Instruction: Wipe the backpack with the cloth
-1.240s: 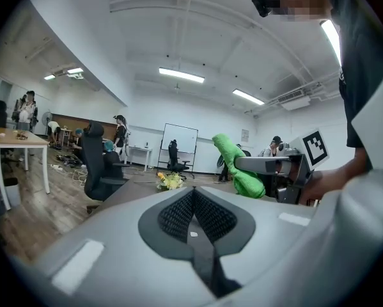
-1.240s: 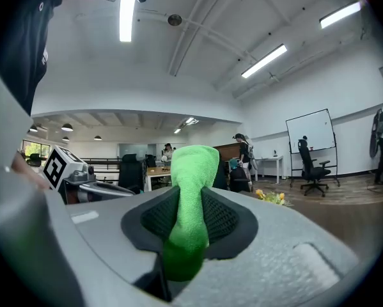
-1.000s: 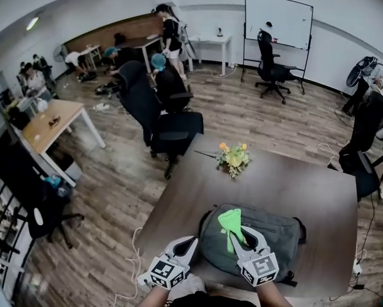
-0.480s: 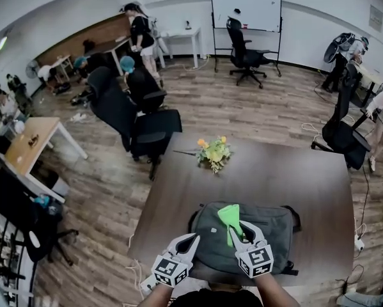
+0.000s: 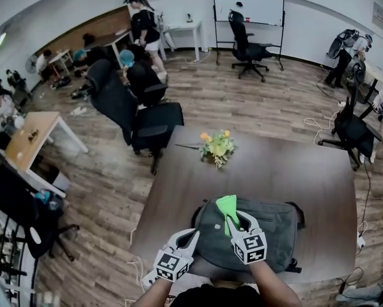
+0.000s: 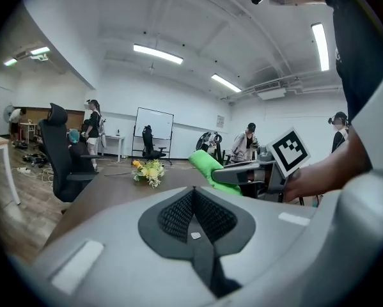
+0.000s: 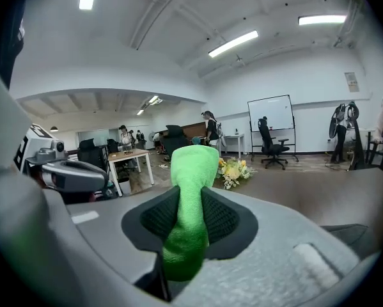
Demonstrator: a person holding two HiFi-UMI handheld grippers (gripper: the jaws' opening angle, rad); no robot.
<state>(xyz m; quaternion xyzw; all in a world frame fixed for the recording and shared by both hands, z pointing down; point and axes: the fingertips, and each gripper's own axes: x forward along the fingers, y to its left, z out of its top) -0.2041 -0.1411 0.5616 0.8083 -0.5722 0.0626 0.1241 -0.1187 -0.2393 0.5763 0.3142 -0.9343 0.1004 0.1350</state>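
Note:
A grey backpack (image 5: 268, 232) lies flat on the dark table (image 5: 306, 178) near its front edge. My right gripper (image 5: 234, 219) is shut on a bright green cloth (image 5: 227, 206) and hovers over the backpack's left half; the same cloth (image 7: 190, 203) stands pinched between the jaws in the right gripper view. My left gripper (image 5: 190, 239) sits at the backpack's left edge with its jaws closed together and nothing in them. In the left gripper view the green cloth (image 6: 211, 166) and the right gripper (image 6: 242, 171) show to the right.
A small bunch of yellow flowers (image 5: 216, 144) lies on the table's far left part. Black office chairs (image 5: 149, 117) stand beyond the table. Several people are at desks at the far left. A whiteboard (image 5: 247, 2) stands at the back wall.
The view has shifted a little. My right gripper with the cloth has moved slightly left and forward over the backpack. The left gripper has kept its place.

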